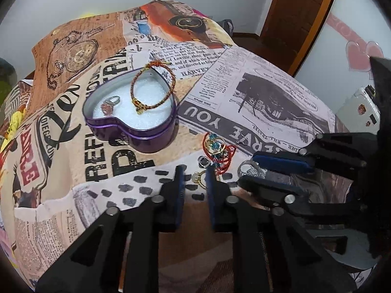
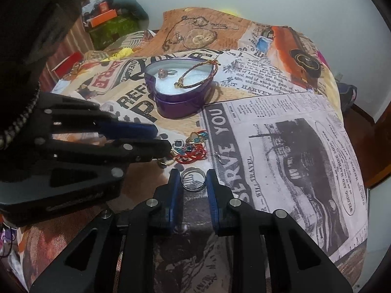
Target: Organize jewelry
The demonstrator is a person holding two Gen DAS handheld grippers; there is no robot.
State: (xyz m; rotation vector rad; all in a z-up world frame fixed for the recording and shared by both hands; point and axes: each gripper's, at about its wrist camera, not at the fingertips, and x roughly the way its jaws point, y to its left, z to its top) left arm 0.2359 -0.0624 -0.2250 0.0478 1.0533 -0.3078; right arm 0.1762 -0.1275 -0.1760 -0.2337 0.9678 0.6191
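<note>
Picking is under way: right gripper, fingers spread, straddles the silver ring. Left gripper, spread, nears the gold ring. Next, pinch, then carry to the heart tin mid-table.

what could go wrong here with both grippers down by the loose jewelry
1. The right hand-held gripper brackets the wide silver band ring with its fingers open; closing off-centre could squirt the smooth ring away across the printed newspaper-pattern cloth.
2. The left hand-held gripper is open over the small gold ring, right beside the tangled red and blue bead jewelry, which could snag and drag along.
</note>
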